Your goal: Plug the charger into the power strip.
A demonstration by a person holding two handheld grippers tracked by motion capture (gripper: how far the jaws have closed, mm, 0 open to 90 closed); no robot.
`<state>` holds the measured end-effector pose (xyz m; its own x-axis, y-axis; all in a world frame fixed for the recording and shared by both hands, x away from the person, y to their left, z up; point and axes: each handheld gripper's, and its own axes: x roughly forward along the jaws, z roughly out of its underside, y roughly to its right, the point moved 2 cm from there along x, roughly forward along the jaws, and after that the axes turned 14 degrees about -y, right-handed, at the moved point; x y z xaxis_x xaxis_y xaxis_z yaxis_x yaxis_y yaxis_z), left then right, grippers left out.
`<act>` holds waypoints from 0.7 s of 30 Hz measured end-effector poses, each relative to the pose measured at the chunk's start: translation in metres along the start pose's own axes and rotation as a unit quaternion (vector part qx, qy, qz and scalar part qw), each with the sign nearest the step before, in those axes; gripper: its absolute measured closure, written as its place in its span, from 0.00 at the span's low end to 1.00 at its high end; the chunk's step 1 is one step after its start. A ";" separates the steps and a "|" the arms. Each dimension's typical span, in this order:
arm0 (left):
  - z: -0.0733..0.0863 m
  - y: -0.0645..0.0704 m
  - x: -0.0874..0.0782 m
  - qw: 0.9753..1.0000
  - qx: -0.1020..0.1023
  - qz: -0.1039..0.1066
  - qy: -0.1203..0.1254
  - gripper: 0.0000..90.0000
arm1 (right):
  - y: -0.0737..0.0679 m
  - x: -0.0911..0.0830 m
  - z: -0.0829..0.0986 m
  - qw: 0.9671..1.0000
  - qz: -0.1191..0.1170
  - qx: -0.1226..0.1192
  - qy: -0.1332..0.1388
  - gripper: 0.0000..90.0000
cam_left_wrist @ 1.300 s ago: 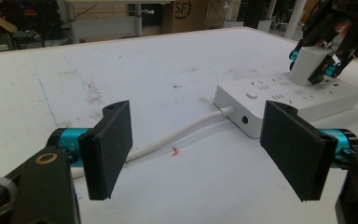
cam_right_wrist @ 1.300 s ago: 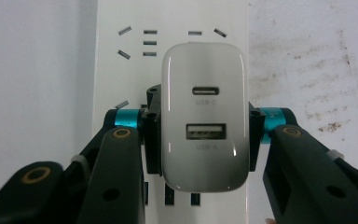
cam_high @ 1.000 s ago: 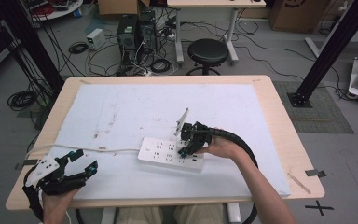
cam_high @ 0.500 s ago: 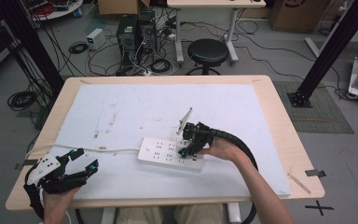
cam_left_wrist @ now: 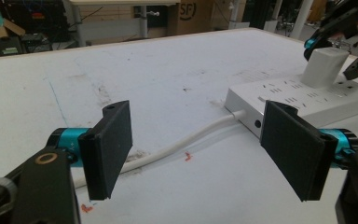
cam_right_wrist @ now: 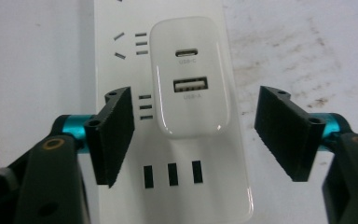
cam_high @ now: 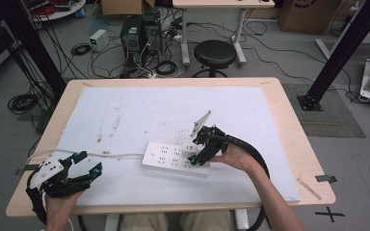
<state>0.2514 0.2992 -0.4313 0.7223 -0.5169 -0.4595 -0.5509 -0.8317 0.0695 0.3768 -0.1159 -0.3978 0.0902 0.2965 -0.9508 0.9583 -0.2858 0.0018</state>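
Where the right claw (cam_right_wrist: 193,140) straddles the charger (cam_right_wrist: 191,77), its prongs are hidden.

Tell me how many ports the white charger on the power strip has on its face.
2. On the charger, plugged into the power strip: a small oval USB-C port near the top, and a wider USB-A port just below it. Its sides are hidden.

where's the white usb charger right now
The white usb charger is plugged into the power strip near its right end, between the open jaws of the right tool.
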 end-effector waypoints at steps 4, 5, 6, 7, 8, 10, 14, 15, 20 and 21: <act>-0.002 -0.001 0.003 1.000 0.003 0.001 0.001 0.28 | -0.002 -0.019 0.018 0.996 0.032 0.035 0.078 0.29; -0.002 -0.001 0.003 1.000 0.003 0.001 0.001 0.28 | -0.002 -0.019 0.018 0.996 0.032 0.035 0.078 0.29; -0.002 -0.001 0.003 1.000 0.003 0.001 0.001 0.28 | -0.003 -0.023 0.023 0.994 0.037 0.046 0.091 0.29; -0.003 -0.003 0.004 1.000 0.006 0.001 0.000 0.28 | -0.003 -0.023 0.023 0.994 0.037 0.046 0.091 0.29; -0.004 -0.003 0.005 1.000 0.006 0.000 0.001 0.28 | -0.004 -0.034 0.037 0.986 0.061 0.078 0.135 0.30; -0.004 -0.004 0.005 1.000 0.004 -0.001 0.003 0.28 | -0.004 -0.040 0.048 0.978 0.072 0.102 0.165 0.30; -0.005 -0.007 0.005 1.000 0.005 -0.002 0.003 0.28 | -0.007 -0.047 0.063 0.966 0.090 0.133 0.204 0.30; -0.005 -0.007 0.005 1.000 0.005 -0.002 0.003 0.28 | -0.009 -0.048 0.068 0.962 0.096 0.144 0.212 0.30; -0.005 -0.010 0.005 1.000 0.002 -0.007 0.004 0.28 | -0.017 -0.052 0.092 0.934 0.134 0.194 0.267 0.29; -0.006 -0.011 0.005 1.000 0.000 -0.011 0.006 0.28 | -0.017 -0.052 0.092 0.934 0.134 0.194 0.267 0.28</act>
<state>0.2640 0.3047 -0.4293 0.7390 -0.5007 -0.4508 -0.5348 -0.8429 0.0595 0.3310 -0.2106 -0.3773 0.5347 0.5499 -0.6416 0.7210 -0.6929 0.0069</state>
